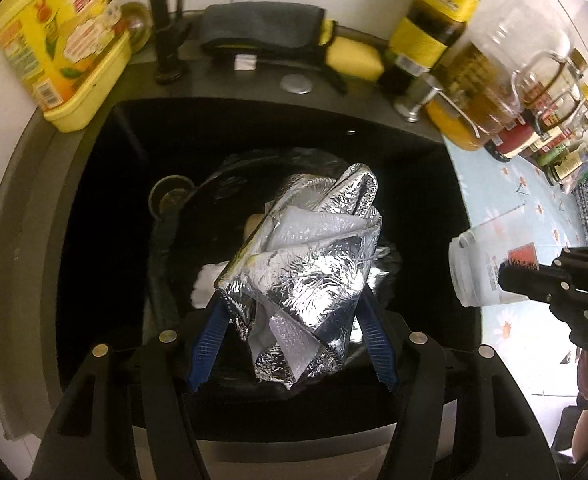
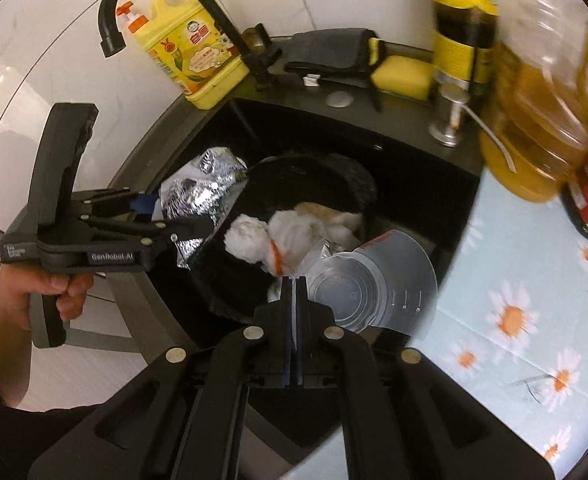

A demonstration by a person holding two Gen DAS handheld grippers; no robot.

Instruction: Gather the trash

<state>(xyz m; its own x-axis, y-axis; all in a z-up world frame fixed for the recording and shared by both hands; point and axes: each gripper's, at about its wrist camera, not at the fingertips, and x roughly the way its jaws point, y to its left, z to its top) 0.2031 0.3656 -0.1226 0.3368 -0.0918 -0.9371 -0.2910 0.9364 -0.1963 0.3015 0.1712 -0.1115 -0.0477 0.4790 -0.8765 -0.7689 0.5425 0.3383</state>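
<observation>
left claw (image 1: 294, 312) pinches foil wrapper (image 1: 302, 264); right claw (image 2: 294, 284) pinches plastic cup (image 2: 358, 292) over sink (image 2: 414, 168).

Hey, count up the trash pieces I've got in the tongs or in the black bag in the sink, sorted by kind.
Foil insulation wrap: 1, held in the left tongs
Clear plastic cup: 1, held in the right tongs
White crumpled wads in the black bag: at least 2
Total: at least 4

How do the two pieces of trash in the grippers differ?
The foil pouch is crumpled, silvery and opaque; the plastic cup is rigid and clear. The left gripper holds the pouch between wide-set jaws; the right gripper pinches the cup's thin rim nearly shut. Both hang over the black bin.
</observation>
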